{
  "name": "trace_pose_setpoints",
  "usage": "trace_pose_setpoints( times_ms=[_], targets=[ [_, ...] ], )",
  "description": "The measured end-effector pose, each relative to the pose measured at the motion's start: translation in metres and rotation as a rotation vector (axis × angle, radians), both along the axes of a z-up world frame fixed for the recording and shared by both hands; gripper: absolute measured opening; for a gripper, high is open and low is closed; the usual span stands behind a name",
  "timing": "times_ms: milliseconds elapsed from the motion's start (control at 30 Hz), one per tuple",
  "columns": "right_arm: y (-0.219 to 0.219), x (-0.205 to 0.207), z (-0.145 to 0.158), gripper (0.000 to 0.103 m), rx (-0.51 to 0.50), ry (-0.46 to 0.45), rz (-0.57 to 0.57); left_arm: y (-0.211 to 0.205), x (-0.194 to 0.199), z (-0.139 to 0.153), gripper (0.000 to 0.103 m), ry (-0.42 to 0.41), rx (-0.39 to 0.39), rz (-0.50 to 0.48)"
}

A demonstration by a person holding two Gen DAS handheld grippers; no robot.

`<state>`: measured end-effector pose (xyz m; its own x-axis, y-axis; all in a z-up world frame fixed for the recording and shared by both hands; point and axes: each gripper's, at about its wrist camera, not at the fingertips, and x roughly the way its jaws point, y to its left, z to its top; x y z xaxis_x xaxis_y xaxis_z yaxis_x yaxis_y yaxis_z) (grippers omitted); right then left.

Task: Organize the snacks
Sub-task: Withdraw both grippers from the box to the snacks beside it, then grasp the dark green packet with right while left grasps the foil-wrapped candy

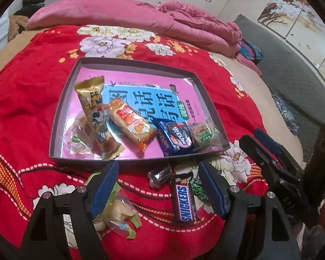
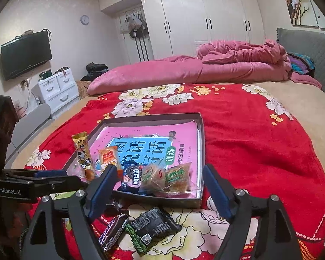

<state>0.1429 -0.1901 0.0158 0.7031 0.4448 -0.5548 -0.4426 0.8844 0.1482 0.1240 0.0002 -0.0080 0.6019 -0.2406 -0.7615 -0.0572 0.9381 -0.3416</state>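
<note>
A shallow grey box [image 1: 60, 108] [image 2: 202, 143] lies on the red floral blanket with a pink book on its floor. Inside it are a gold bar [image 1: 95, 112], an orange cake pack [image 1: 130, 123], a blue Oreo pack [image 1: 175, 138] and a green pastry [image 1: 203, 134]. In front of it lie a Snickers bar [image 1: 185, 201] [image 2: 112, 231], a small dark candy [image 1: 159, 176], a black-green packet [image 2: 151, 227] and a clear green-edged snack bag [image 1: 119, 214]. My left gripper [image 1: 158, 186] is open above these loose snacks. My right gripper [image 2: 158, 190] is open over the box's front edge; it also shows in the left wrist view [image 1: 268, 151].
A pink quilt [image 2: 205, 69] is piled at the far side of the bed. A grey headboard [image 2: 309, 54] is at the right. A white drawer unit [image 2: 56, 86] and a wall TV [image 2: 26, 54] stand at the left.
</note>
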Motion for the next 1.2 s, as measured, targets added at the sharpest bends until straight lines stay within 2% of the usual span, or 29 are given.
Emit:
trace_pose_setpoints(
  times_ms=[267, 667, 1200],
  targets=[
    [-0.002, -0.004, 0.0, 0.082, -0.014, 0.007, -0.001, -0.007, 0.0, -0.013, 0.077, 0.048, 0.013, -0.022],
    [-0.001, -0.011, -0.005, 0.083, -0.054, 0.029, 0.031, -0.008, -0.004, -0.021, 0.077, 0.076, 0.035, -0.031],
    [0.019, -0.026, -0.023, 0.086, -0.213, 0.051, 0.11, -0.01, -0.005, -0.035, 0.077, 0.112, 0.038, -0.036]
  ],
)
